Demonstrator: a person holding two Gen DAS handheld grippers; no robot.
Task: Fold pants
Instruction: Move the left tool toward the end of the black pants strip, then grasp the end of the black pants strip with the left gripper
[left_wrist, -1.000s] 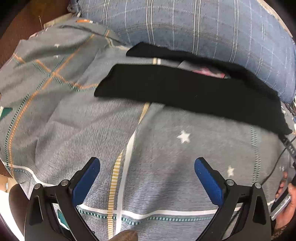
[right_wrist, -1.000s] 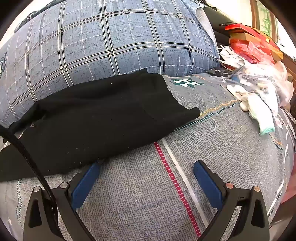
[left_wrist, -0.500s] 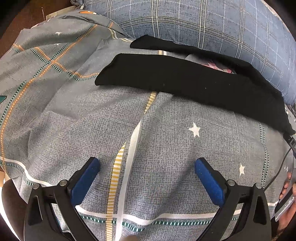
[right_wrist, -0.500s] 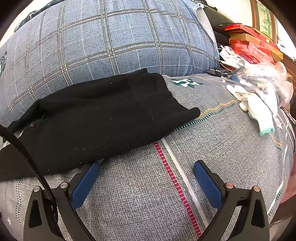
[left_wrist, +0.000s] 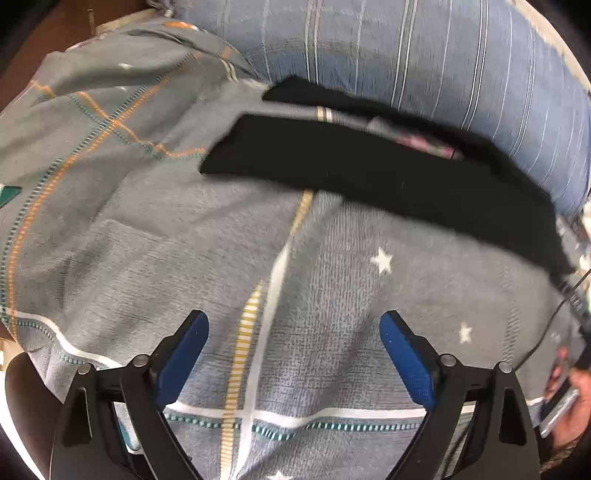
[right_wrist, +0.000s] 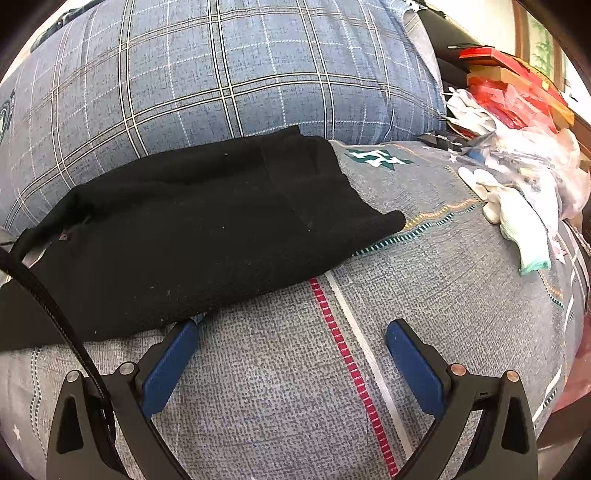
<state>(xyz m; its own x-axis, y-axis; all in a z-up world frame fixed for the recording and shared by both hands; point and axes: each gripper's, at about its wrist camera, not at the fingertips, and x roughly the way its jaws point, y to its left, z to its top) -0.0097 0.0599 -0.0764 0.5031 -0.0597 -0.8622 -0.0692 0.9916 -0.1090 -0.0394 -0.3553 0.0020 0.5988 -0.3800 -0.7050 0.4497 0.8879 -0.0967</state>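
The left gripper is wide open and empty; the pants lie at 12 o'clock, well apart. The right gripper is wide open and empty, its left pad beside the hem at 10 o'clock. Grasp both layers at matching edges.

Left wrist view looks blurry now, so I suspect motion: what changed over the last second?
The left hand-held gripper shifted over the bedspread, open and empty. The right hand-held gripper stayed open beside the black pants, which did not move.
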